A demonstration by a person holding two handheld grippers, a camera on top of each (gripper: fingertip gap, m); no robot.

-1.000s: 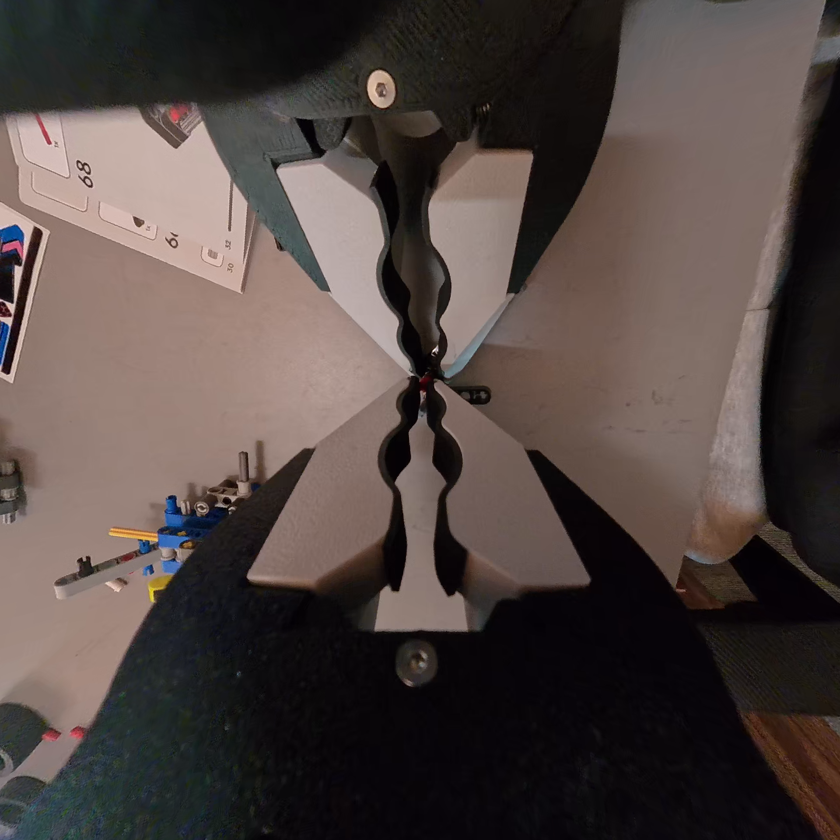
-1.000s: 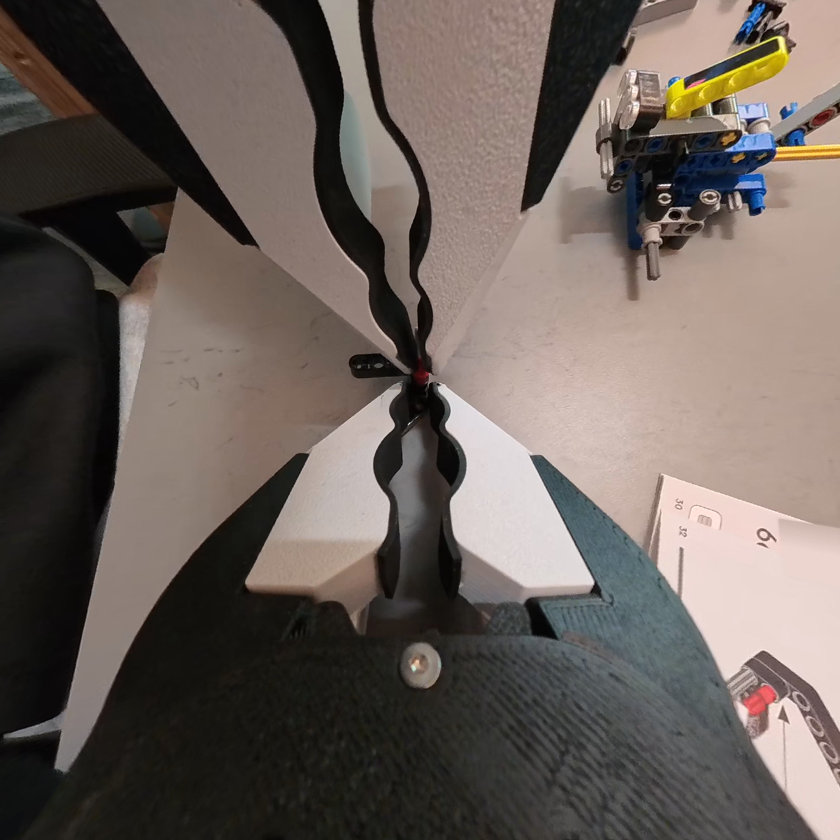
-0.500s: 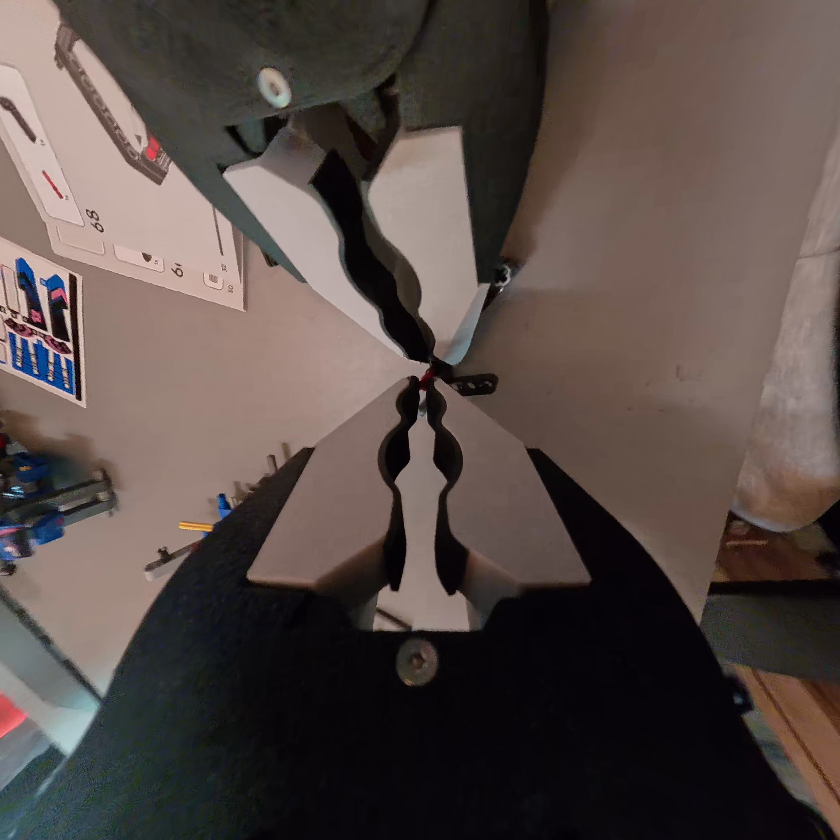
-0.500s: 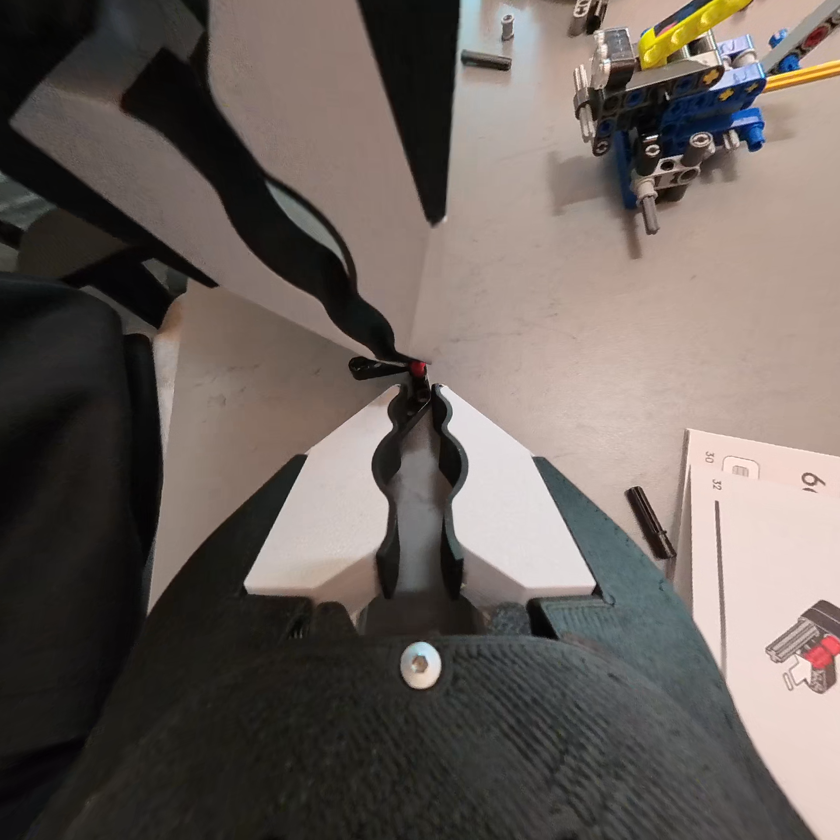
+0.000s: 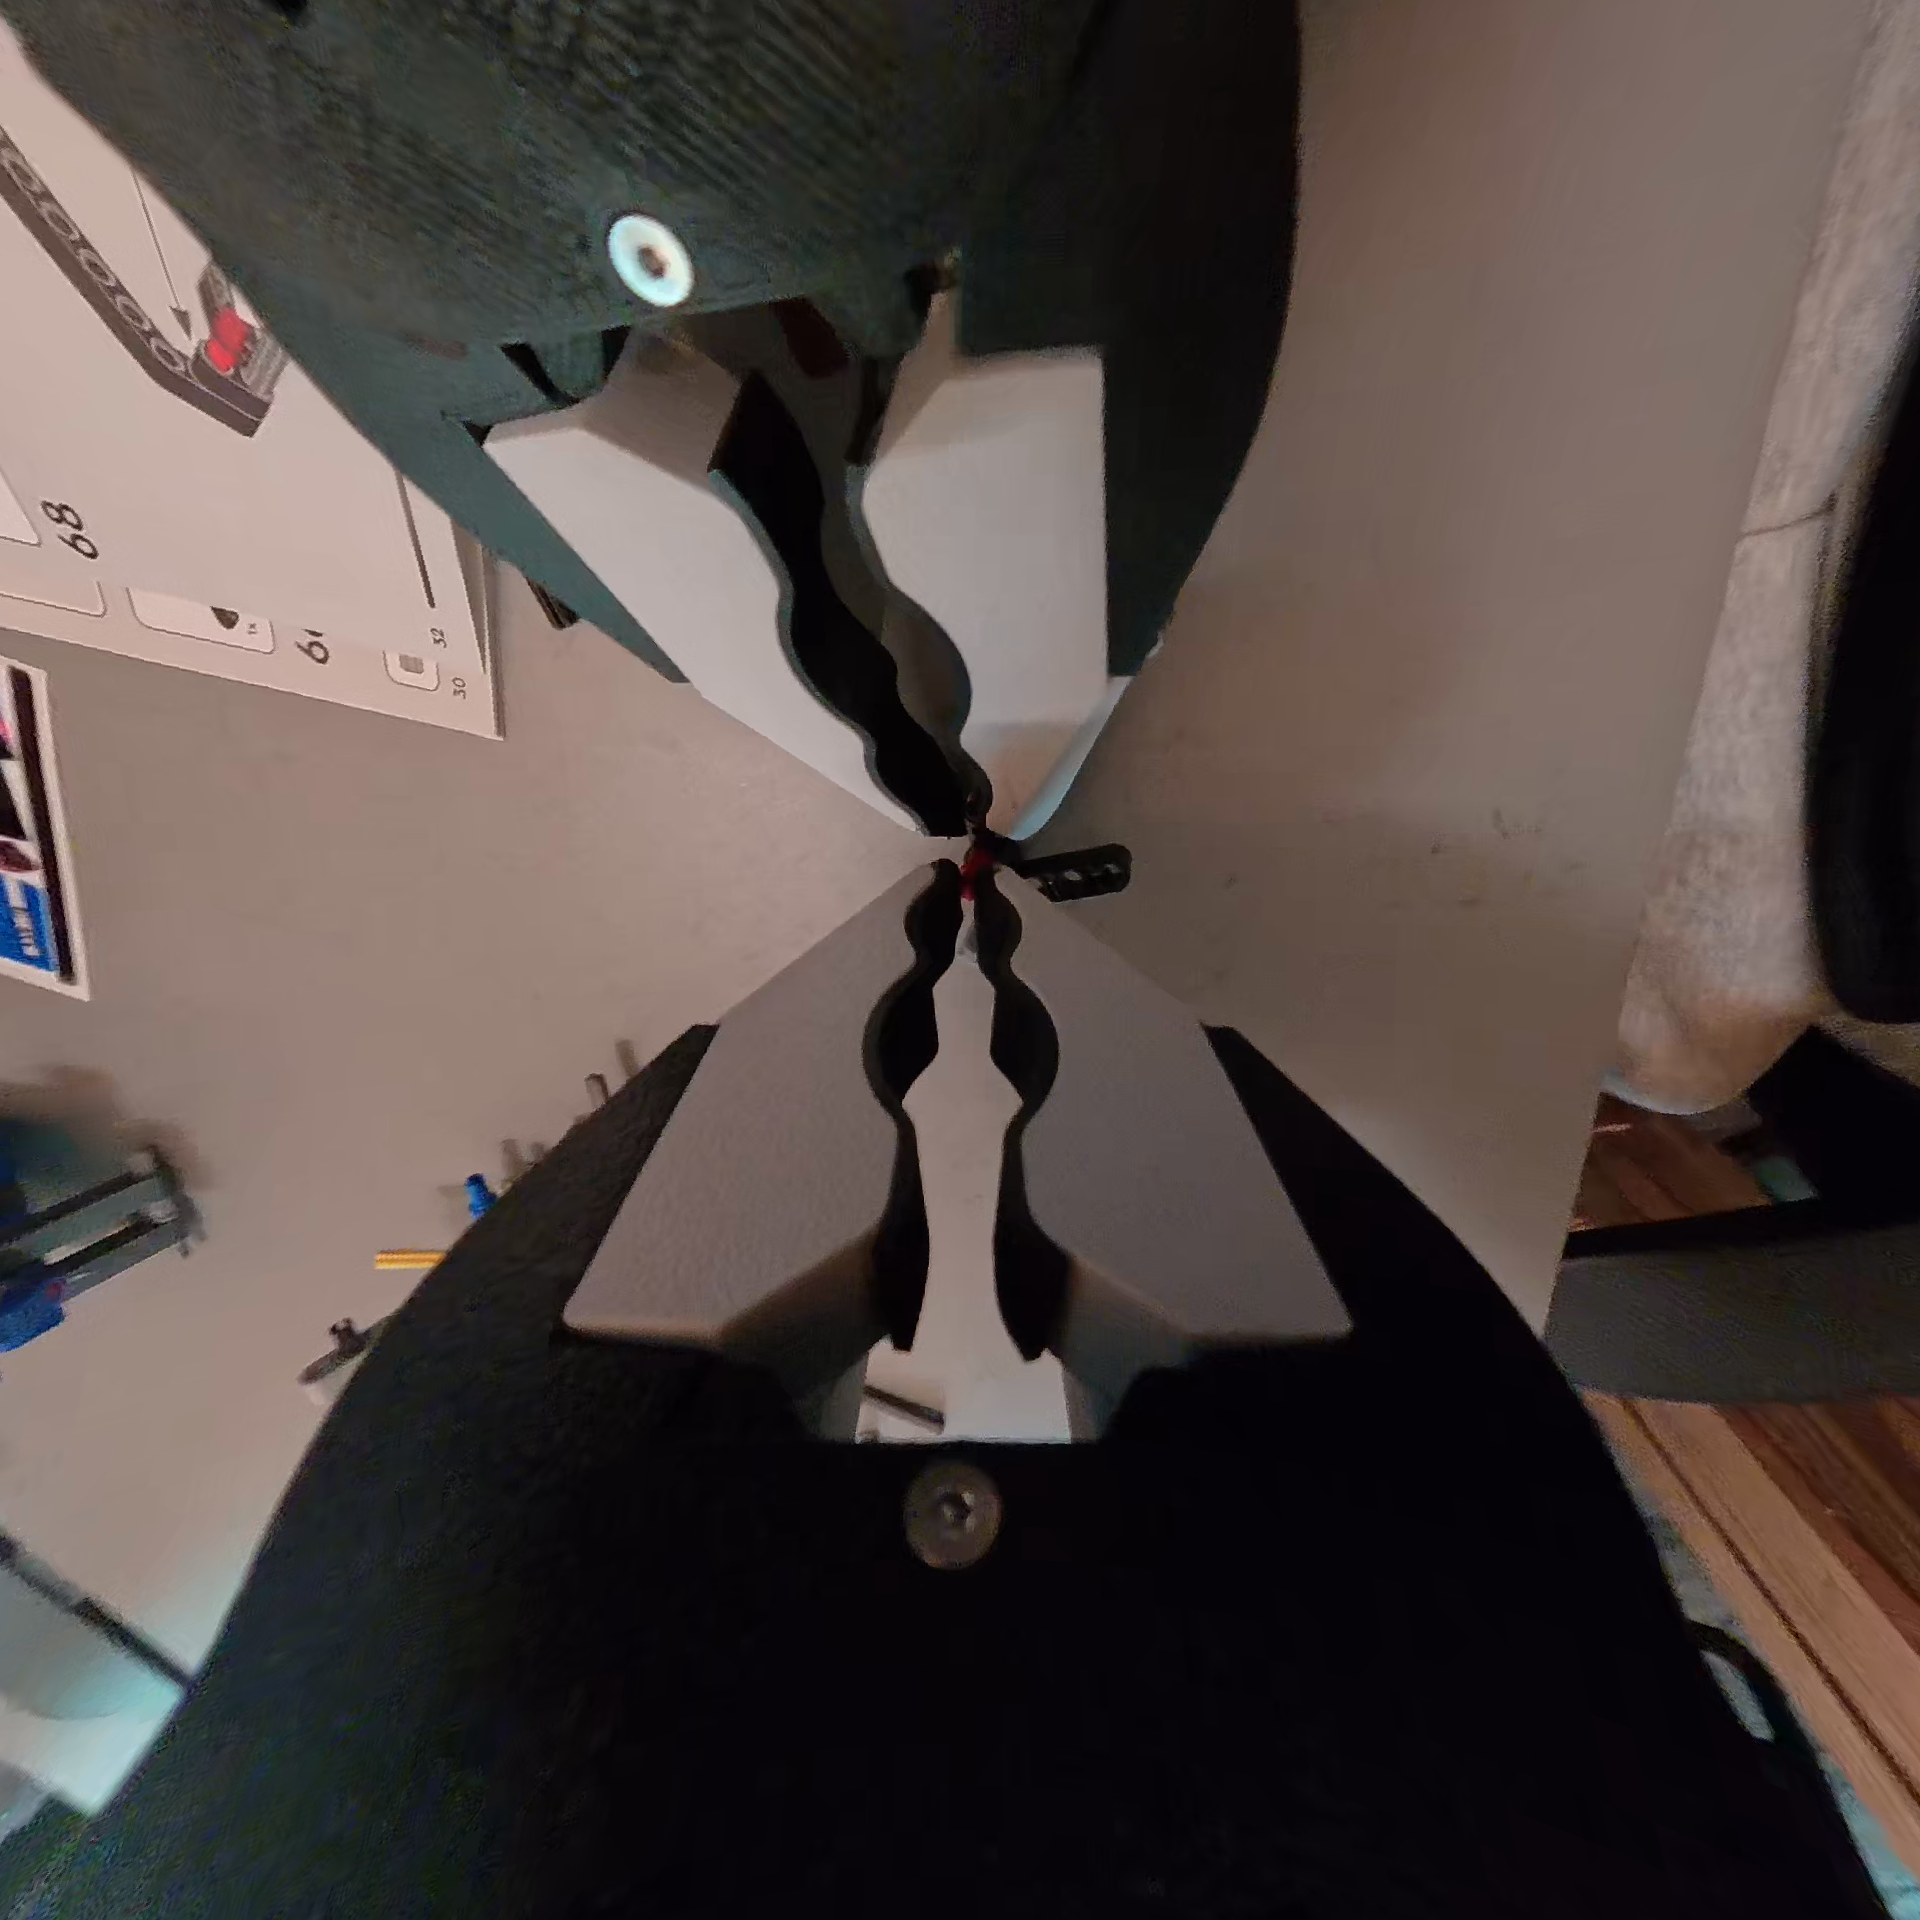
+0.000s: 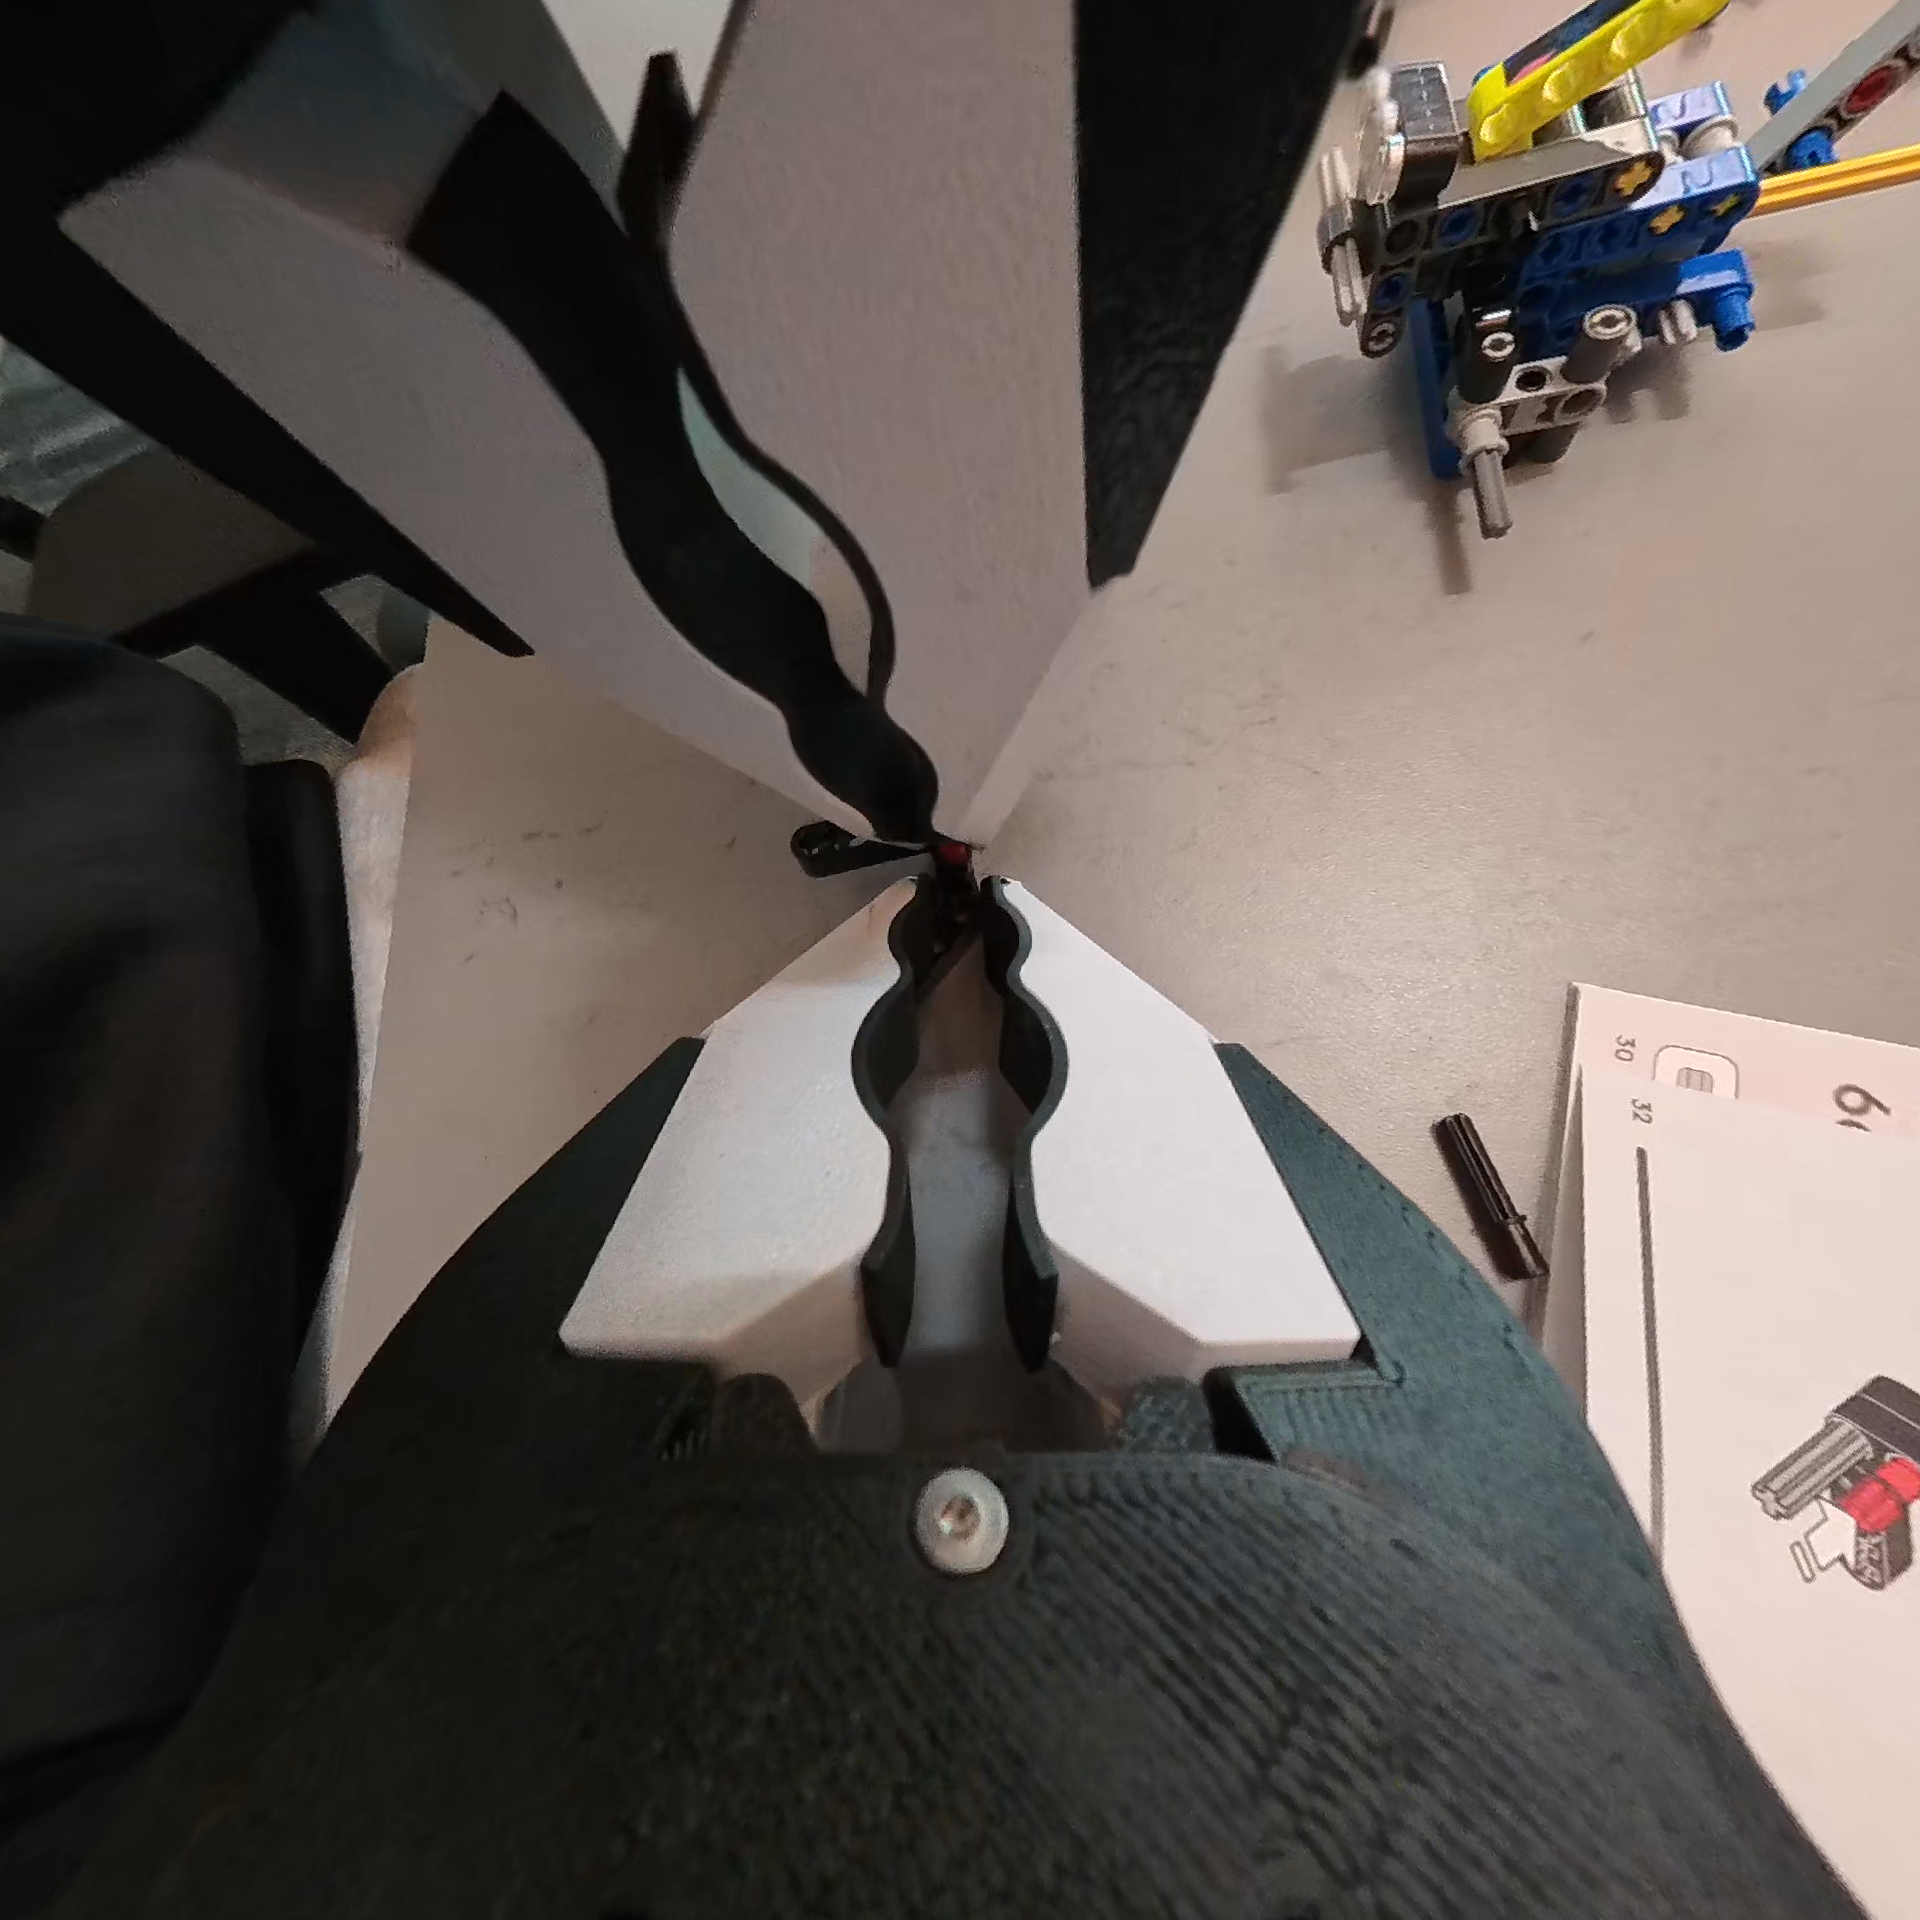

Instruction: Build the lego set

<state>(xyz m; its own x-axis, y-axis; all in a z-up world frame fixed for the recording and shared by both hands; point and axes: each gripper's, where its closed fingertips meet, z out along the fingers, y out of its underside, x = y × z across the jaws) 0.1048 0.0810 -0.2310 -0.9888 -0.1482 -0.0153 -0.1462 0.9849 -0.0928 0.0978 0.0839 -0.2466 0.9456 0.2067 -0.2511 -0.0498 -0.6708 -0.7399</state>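
My two grippers meet tip to tip just above the grey table (image 5: 1403,520). My left gripper (image 5: 966,885) is shut on a small red pin (image 5: 972,864), which shows at its very tips. My right gripper (image 6: 951,885) is shut on a black angled beam with holes (image 6: 940,940). One arm of the beam lies between its pads and the other arm sticks out to the left (image 6: 831,847). The red pin (image 6: 951,854) sits against the beam's bend. In the left wrist view the right gripper (image 5: 971,821) comes in from above and the beam (image 5: 1086,871) points right.
A blue, yellow and grey brick assembly (image 6: 1538,281) stands at the far right. An instruction booklet (image 6: 1766,1351) lies to the right, with a black axle (image 6: 1491,1195) beside it. A sticker sheet (image 5: 31,831) lies on the left. The table edge and a person's dark clothing (image 6: 125,1039) are close by. Only a small space, under 4 cm, lies between the two pairs of fingers.
Both grippers stay tip to tip with the pin and beam held. The pair has tilted and swung over the table, so the booklet and the assembly have shifted in both views.
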